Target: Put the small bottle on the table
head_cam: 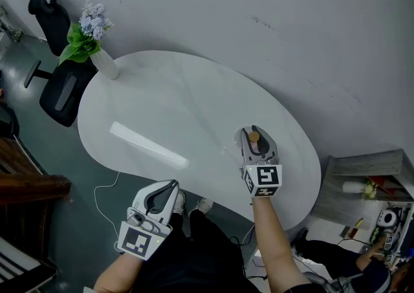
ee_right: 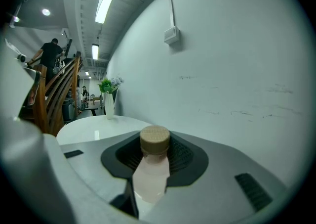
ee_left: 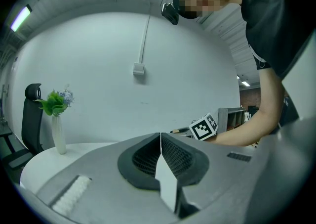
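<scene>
My right gripper (head_cam: 254, 138) is over the right part of the white oval table (head_cam: 181, 104), shut on a small bottle (ee_right: 150, 168) of pale pink liquid with a tan cap (head_cam: 255, 136). The bottle stands upright between the jaws in the right gripper view, cap upward. My left gripper (head_cam: 169, 185) hangs off the table's near edge, above the floor, its jaws shut with nothing between them (ee_left: 160, 141). Its view shows the right gripper's marker cube (ee_left: 204, 126) over the tabletop.
A white vase with flowers (head_cam: 97, 46) stands at the table's far left edge. A black office chair (head_cam: 58, 72) sits beside it. A grey wall runs behind the table. A low shelf (head_cam: 369, 182) stands at the right, and a wooden stair rail (ee_right: 54, 94) at the left.
</scene>
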